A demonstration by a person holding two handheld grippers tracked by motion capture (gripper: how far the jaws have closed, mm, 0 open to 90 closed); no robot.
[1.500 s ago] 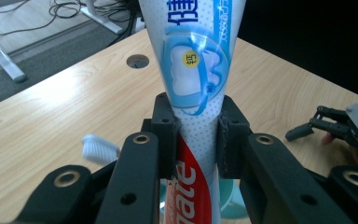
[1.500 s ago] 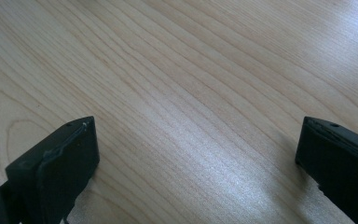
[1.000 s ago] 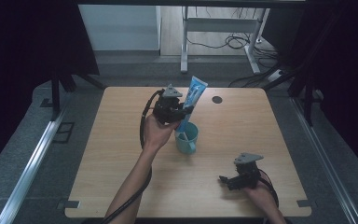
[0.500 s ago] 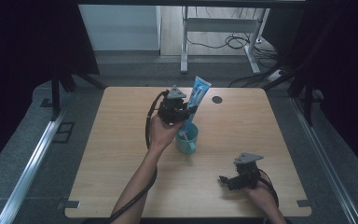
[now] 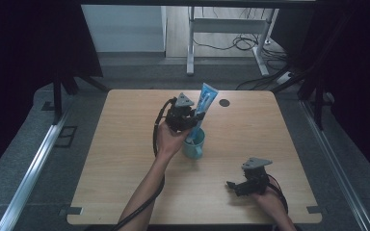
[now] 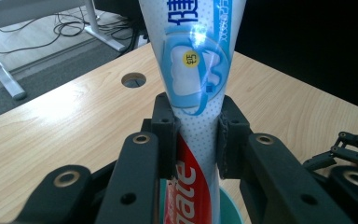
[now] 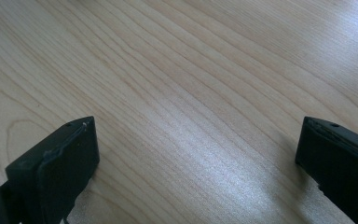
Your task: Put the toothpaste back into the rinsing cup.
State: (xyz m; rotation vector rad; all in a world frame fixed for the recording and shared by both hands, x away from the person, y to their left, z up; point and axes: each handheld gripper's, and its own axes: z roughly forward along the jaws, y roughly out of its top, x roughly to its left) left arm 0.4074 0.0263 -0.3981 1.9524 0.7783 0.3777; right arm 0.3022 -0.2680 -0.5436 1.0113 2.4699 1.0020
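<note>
Teal plastic sits right under your left gripper (image 5: 189, 119): the mug (image 5: 193, 143) is directly below the jaws, and the toothpaste tube (image 5: 204, 103) you are pinching hangs with its lower end already past the rim. In the left gripper view the two pads press on the tube's (image 6: 196, 93) narrow waist from both sides, the flat crimped end rising above them and the red-printed part dropping toward the cup's (image 6: 228, 210) teal edge beneath.

Against the picture from a second ago, your left hand has sunk a little and drifted toward the mug, so the tube stands more nearly upright and lower in the cup; the grip itself looks unchanged. I judge this to be the tail of the lowering: the tube is mostly in, but you are carrying its weight, so it is not yet stood in the cup. Ease it down until the bottom lands before you let the jaws part, or it may tip the mug.

Your right gripper (image 5: 243, 185) rests well off to the side on the wooden table (image 5: 125, 159), exactly where it lay a second ago, jaws spread wide over bare wood and holding nothing.
</note>
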